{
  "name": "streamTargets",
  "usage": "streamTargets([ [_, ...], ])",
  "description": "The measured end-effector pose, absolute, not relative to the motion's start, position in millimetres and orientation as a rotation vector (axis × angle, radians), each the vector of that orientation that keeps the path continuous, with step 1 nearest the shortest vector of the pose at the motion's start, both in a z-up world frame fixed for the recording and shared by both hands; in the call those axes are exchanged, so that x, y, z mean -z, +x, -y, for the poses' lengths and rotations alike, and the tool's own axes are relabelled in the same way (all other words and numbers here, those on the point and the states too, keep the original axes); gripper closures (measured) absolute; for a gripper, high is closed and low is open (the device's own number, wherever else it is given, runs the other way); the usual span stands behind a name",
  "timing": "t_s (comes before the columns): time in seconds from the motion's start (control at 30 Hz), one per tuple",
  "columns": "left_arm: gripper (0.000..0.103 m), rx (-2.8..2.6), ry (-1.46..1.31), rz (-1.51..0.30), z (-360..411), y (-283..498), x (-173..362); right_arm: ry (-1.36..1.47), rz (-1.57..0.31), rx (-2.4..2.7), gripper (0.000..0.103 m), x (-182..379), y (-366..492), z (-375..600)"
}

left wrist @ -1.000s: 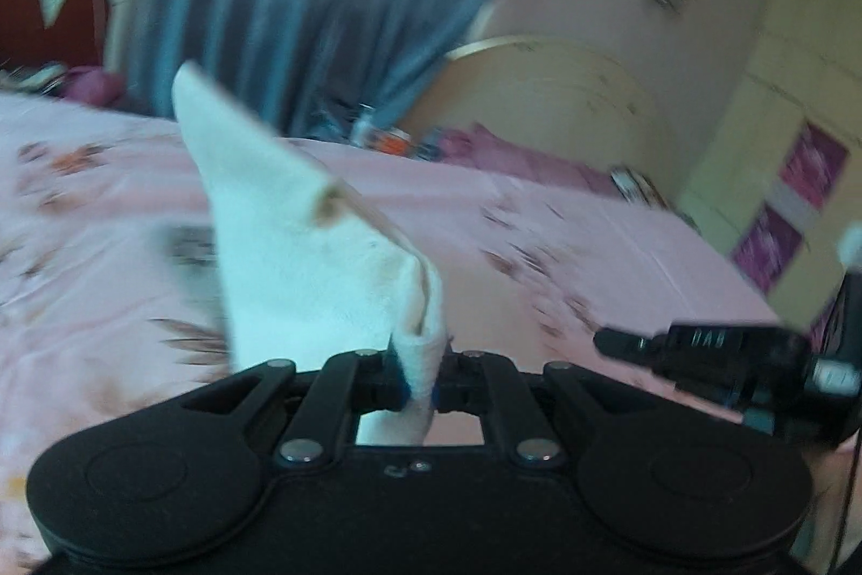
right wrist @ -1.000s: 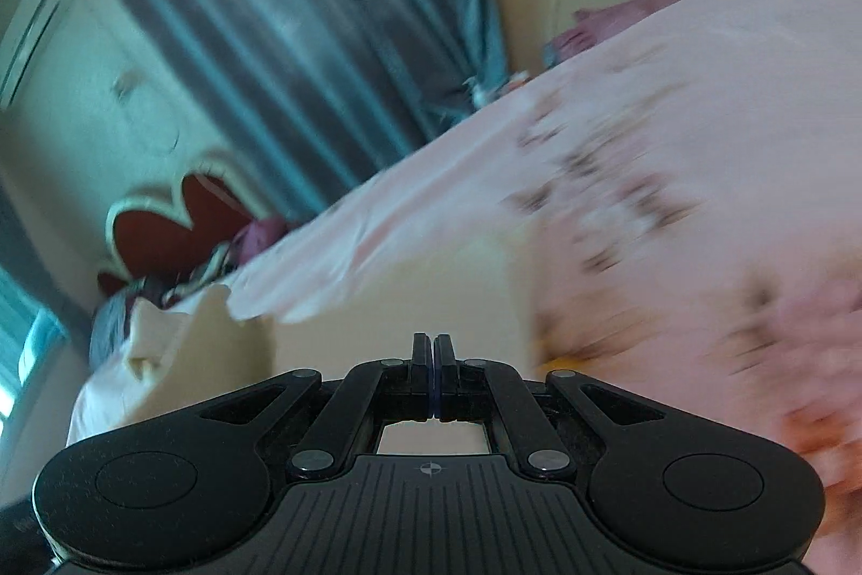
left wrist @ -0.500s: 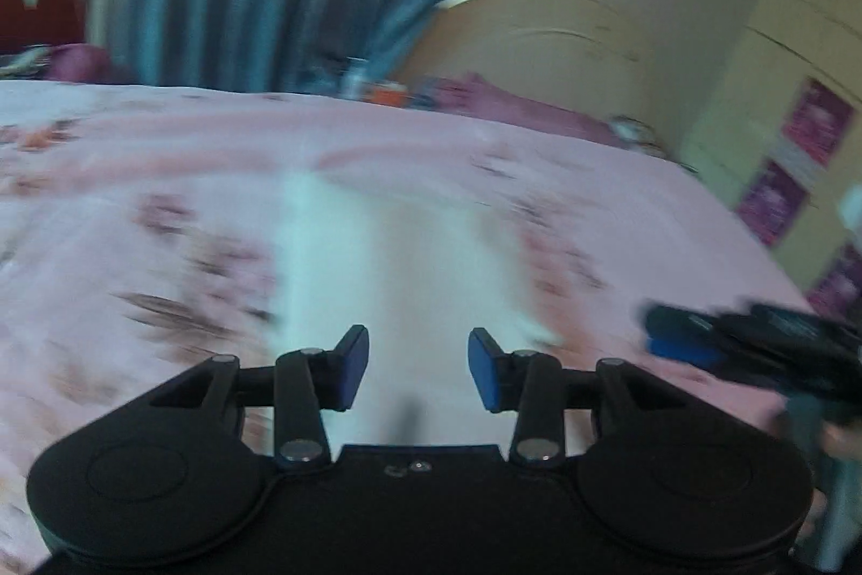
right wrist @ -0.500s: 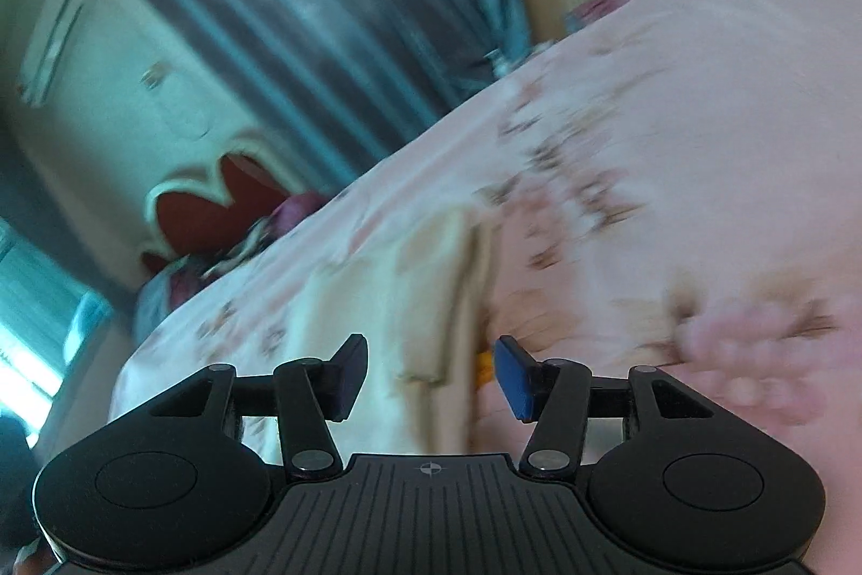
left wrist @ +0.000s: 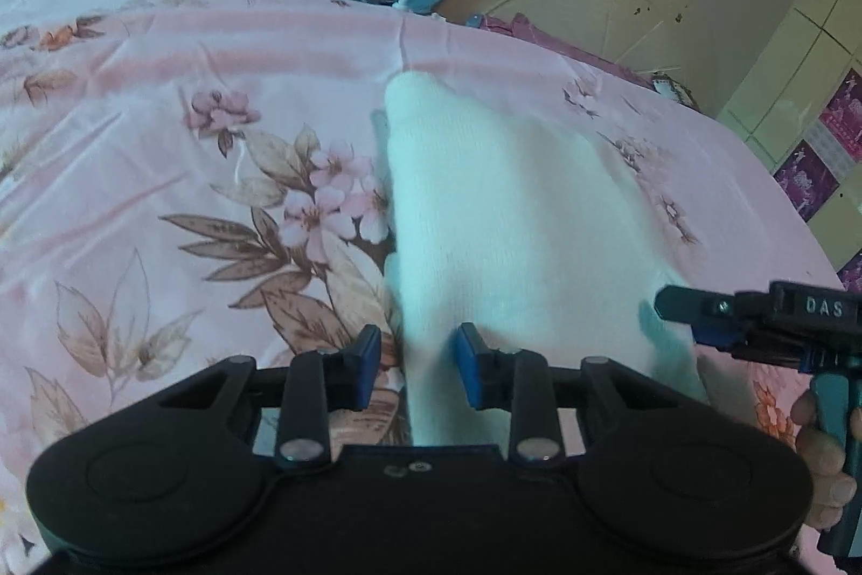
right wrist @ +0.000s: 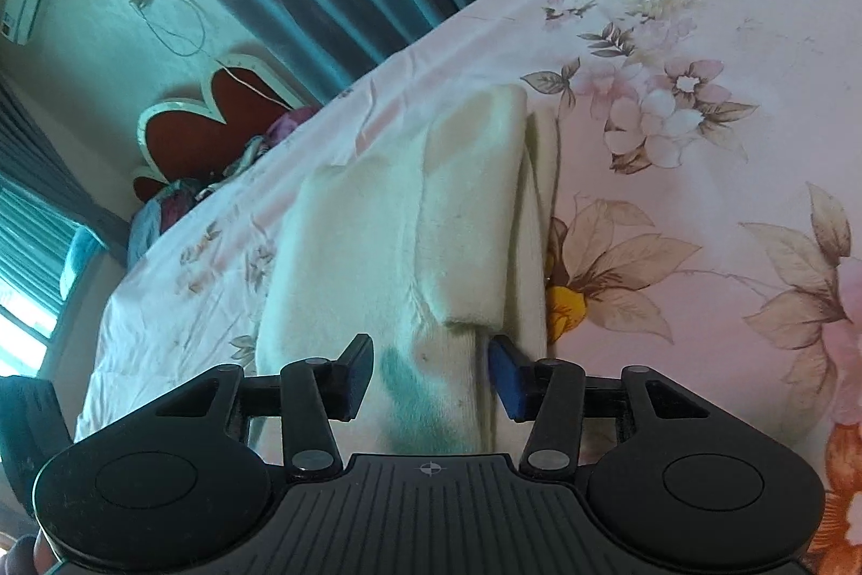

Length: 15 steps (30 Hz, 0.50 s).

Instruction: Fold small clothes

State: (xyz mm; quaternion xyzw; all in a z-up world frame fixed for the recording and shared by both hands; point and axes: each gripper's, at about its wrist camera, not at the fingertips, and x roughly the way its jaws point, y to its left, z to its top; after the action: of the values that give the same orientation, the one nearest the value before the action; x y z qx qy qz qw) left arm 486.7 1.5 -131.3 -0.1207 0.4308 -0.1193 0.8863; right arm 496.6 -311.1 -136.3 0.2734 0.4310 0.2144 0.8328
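Grippers both angle down over the cream knit garment (left wrist: 512, 219), which lies folded flat on the pink floral bedsheet (left wrist: 161, 117). Your left gripper (left wrist: 415, 373) sits low at the garment's near left edge, its jaws closing with the cloth's edge between the pads, not pressed. Your right gripper (right wrist: 428, 375) hovers over the near right corner, where a folded flap (right wrist: 474, 203) overlaps the main panel; its jaws are also closing, cloth between them, no grip seen. Your right hand (left wrist: 824, 467) shows on that tool's handle. A second ago the left gripper clamped a raised corner of the garment and the right was fully shut; both have since released and dropped lower.
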Motion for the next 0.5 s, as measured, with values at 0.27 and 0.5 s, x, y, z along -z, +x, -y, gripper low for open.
streamTargets([
  [0.27, 0.074, 0.324, -0.288, -0.843, -12.3, 487.3, 123.3, 0.523, -0.928, -0.436, 0.075, 135.0, 502.3, 295.7],
  [0.5, 0.075, 0.365, -0.272, -0.891, -4.7, 497.8, 129.0, 0.418, -0.930, -0.456, 0.093, 130.3, 507.3, 281.2],
])
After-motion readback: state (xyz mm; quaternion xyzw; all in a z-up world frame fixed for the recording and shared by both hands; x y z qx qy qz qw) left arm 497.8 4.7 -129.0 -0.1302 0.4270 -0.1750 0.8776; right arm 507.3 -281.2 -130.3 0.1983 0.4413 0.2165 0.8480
